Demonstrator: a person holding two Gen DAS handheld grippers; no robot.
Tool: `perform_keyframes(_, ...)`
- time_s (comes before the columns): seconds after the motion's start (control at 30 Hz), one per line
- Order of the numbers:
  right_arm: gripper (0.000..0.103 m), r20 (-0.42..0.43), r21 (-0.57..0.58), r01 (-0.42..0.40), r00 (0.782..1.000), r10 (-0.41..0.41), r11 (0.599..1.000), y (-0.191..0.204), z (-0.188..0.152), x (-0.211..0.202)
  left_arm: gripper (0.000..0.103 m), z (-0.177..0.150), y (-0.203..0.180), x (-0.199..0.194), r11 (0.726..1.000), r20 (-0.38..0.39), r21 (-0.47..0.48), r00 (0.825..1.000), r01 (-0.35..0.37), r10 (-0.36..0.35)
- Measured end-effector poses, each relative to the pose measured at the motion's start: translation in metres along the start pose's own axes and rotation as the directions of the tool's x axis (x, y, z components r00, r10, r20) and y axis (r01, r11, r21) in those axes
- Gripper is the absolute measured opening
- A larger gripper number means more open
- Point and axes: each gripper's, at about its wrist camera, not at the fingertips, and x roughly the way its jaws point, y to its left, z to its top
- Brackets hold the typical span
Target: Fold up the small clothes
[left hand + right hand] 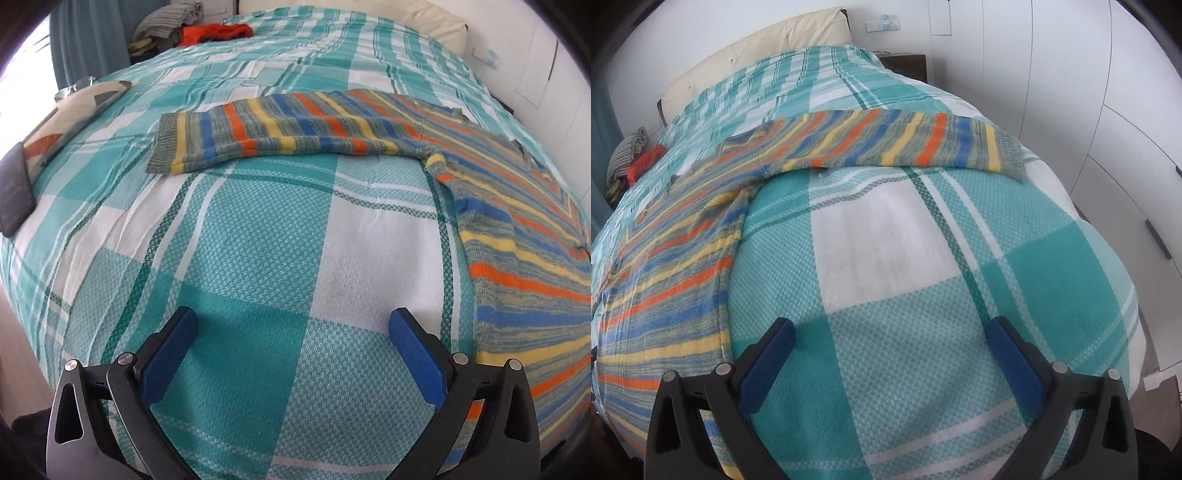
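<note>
A striped knit sweater [524, 236] in orange, blue, yellow and grey lies spread flat on the teal plaid bedspread [258, 229]. In the left wrist view one sleeve [266, 133] stretches out to the left, its cuff at the far end. My left gripper [291, 325] is open and empty, above bare bedspread, left of the sweater's body. In the right wrist view the sweater's body [665, 277] lies at the left and the other sleeve [905, 144] stretches right. My right gripper [890, 332] is open and empty above the bedspread [886, 240], right of the body.
A patterned cushion [70, 114] and a dark phone-like slab [14, 192] lie at the bed's left edge. A pile of clothes with an orange garment [214, 33] sits at the far corner. A cream headboard [757, 48], a dark nightstand [908, 62] and white wardrobe doors [1108, 110] stand around the bed.
</note>
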Motion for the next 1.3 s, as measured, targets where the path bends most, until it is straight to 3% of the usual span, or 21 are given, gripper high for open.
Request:
perform_keyframes(0.17, 0.103, 0.011, -0.041, 0.036, 0.999, -0.035, 0.999, 0.006, -0.007, 0.005, 0.103, -0.001, -0.007, 0.001, 0.998, -0.008, 0.047, 0.999, -0.033, 0.034)
perform_keyframes(1.3, 0.103, 0.03, -0.079, 0.084, 0.996, -0.082, 0.993, 0.013, -0.01, 0.007, 0.103, -0.005, -0.011, 0.003, 0.997, 0.007, 0.051, 0.998, -0.057, 0.057)
